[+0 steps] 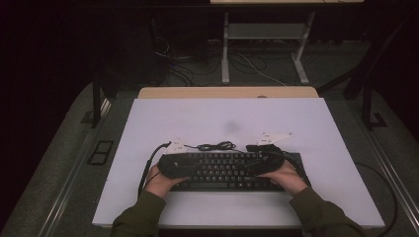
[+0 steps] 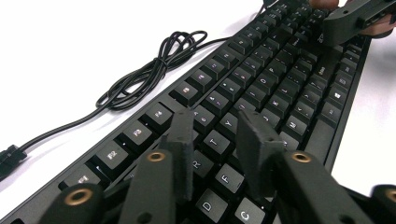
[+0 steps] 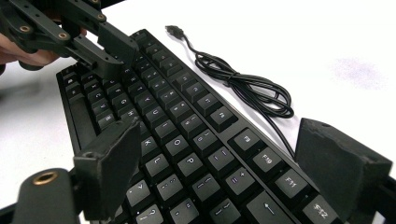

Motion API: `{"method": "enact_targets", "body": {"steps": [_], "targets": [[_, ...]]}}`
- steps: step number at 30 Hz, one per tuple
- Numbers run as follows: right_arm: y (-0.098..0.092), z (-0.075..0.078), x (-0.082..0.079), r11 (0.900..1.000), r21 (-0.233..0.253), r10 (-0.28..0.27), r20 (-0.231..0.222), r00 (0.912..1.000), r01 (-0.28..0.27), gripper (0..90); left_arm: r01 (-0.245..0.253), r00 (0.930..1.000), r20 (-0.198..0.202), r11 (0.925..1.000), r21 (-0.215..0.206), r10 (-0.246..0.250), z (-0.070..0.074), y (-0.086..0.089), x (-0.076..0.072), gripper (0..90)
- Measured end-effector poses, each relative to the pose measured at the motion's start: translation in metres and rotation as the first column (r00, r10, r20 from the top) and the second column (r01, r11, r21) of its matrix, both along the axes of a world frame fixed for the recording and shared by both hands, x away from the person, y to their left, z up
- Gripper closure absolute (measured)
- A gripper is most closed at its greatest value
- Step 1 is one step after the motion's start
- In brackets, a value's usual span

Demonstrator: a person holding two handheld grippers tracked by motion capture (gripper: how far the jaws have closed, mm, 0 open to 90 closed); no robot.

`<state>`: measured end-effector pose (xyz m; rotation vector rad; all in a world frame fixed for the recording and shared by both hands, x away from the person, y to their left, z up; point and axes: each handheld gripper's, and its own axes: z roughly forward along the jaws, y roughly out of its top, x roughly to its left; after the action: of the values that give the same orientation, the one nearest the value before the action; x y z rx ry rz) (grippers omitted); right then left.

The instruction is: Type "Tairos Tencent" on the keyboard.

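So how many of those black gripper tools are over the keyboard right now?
2. The left gripper hovers over the left end of the keyboard, jaws a little apart; the right gripper is over its right end, jaws wide open.

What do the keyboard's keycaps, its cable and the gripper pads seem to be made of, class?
Keycaps: likely matte black plastic, moulded with pale printed legends.
Cable: probably rubber-sheathed wire, smooth, coiled in loops.
Right gripper pads: perhaps dense foam or rubber; dull, grainy faces.

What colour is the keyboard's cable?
Black, like the keyboard. The cable shows best in the right gripper view, coiled on the white table.
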<state>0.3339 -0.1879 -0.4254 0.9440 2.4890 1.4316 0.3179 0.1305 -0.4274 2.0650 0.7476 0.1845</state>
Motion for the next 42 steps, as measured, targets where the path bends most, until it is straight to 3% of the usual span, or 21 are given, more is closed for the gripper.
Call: {"method": "enact_targets", "body": {"steps": [9, 20, 35, 42], "targets": [[0.001, 0.0, 0.0, 1.0, 0.002, 0.004, 0.002, 1.0, -0.004, 24.2, -0.007, 1.0, 0.001, 0.9999, -0.01, 0.007, 0.0, 0.001, -0.002, 48.9], [0.006, 0.0, 0.002, 0.999, 0.005, 0.037, 0.003, 0.9993, -0.037, 48.6, -0.018, 0.9998, 0.009, 0.9998, -0.013, 0.018, -0.002, 0.004, -0.007, 34.1], [0.02, -0.001, 0.006, 0.992, -0.019, 0.121, -0.018, 0.9924, -0.122, 75.6, -0.066, 0.9974, 0.027, 0.9977, -0.012, 0.066, -0.005, 0.014, -0.014, 19.3], [0.027, -0.003, 0.007, 0.985, -0.036, 0.169, -0.026, 0.9853, -0.17, 88.4, -0.086, 0.9956, 0.037, 0.9963, -0.011, 0.086, -0.005, 0.018, -0.018, 14.3]]}}
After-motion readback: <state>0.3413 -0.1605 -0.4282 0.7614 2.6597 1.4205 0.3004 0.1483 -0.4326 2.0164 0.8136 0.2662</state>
